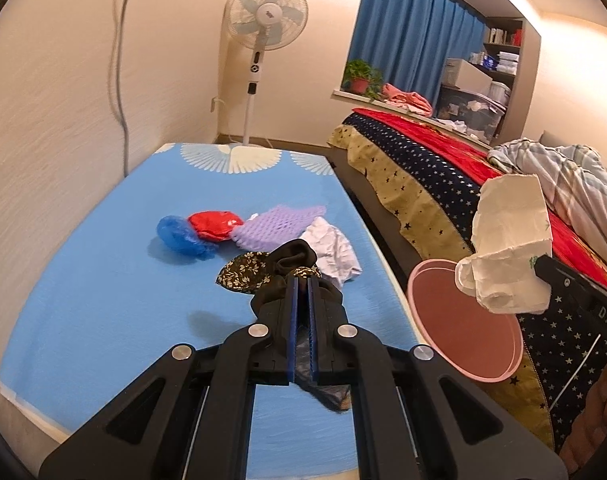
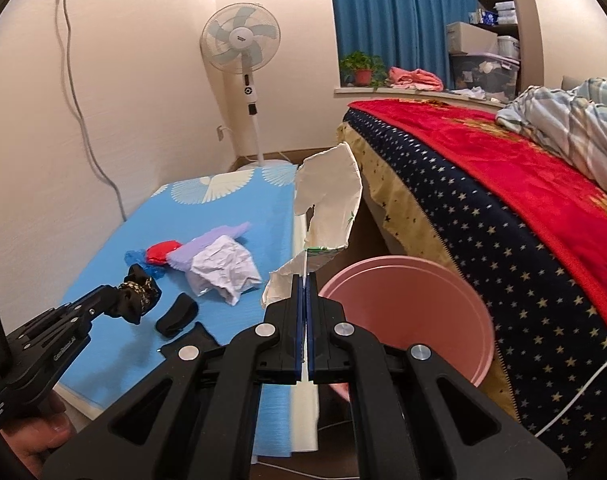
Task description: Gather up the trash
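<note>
My left gripper (image 1: 302,277) is shut on a dark floral cloth (image 1: 259,270) and holds it above the blue mat (image 1: 103,280); it also shows in the right wrist view (image 2: 121,292). My right gripper (image 2: 306,276) is shut on a torn white paper bag (image 2: 331,200), held beside the pink bin (image 2: 415,312). In the left wrist view the bag (image 1: 507,240) hangs over the bin (image 1: 463,320). On the mat lie crumpled white paper (image 1: 335,252), purple foam net (image 1: 275,224), a red wrapper (image 1: 213,224) and a blue plastic cover (image 1: 179,234).
A bed with a red and starred blanket (image 2: 503,208) runs along the right. A standing fan (image 2: 241,44) is at the far wall. A black sock piece (image 2: 177,318) lies on the mat. A cable (image 2: 83,120) hangs down the left wall.
</note>
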The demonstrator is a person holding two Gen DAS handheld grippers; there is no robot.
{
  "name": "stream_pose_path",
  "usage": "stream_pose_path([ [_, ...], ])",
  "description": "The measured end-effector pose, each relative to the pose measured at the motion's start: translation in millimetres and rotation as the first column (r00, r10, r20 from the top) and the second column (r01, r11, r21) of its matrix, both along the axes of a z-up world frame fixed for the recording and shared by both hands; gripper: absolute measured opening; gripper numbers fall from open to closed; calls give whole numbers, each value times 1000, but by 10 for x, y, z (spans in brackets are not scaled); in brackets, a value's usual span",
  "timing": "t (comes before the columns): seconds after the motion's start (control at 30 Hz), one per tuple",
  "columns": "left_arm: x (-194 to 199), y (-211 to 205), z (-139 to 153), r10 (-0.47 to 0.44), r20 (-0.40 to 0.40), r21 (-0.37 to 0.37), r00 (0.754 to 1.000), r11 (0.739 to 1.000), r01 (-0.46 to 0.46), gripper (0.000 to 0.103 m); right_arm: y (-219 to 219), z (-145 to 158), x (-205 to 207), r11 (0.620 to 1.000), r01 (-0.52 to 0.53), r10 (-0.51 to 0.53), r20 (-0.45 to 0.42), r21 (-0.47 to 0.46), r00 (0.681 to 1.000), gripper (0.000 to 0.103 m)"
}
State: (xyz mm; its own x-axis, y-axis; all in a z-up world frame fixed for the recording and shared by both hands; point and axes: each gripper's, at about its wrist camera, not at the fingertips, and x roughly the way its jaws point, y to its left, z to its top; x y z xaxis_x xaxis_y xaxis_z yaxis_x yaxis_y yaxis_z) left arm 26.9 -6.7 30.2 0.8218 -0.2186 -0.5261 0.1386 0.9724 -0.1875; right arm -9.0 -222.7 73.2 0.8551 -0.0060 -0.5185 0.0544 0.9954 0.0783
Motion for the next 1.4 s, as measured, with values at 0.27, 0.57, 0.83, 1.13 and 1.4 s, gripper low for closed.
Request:
stream_pose_path([
  [0.27,27,-283,13,-72,24,-5,997,997,72,4,-295,51,10,996,87,-87,-6,4,996,2],
  [0.57,70,-729,1,-177,45,-6,983,984,177,4,-521,55,22,987,158,-158,-15,-23,987,2],
  [0.83,149,-1132,-37,-259,46,-11,965,966,260,4,-742,22,37,976,216,-216,-32,-26,976,2],
  [1.13,238,-1487,-135,-319,29,-20,947,947,320,4,-956,-61,56,959,283,-284,-56,-21,957,1],
  [1.4,300,-1714,-231,-352,5,-16,936,936,352,4,-1102,-97,53,948,317,-317,-71,-2,946,1],
])
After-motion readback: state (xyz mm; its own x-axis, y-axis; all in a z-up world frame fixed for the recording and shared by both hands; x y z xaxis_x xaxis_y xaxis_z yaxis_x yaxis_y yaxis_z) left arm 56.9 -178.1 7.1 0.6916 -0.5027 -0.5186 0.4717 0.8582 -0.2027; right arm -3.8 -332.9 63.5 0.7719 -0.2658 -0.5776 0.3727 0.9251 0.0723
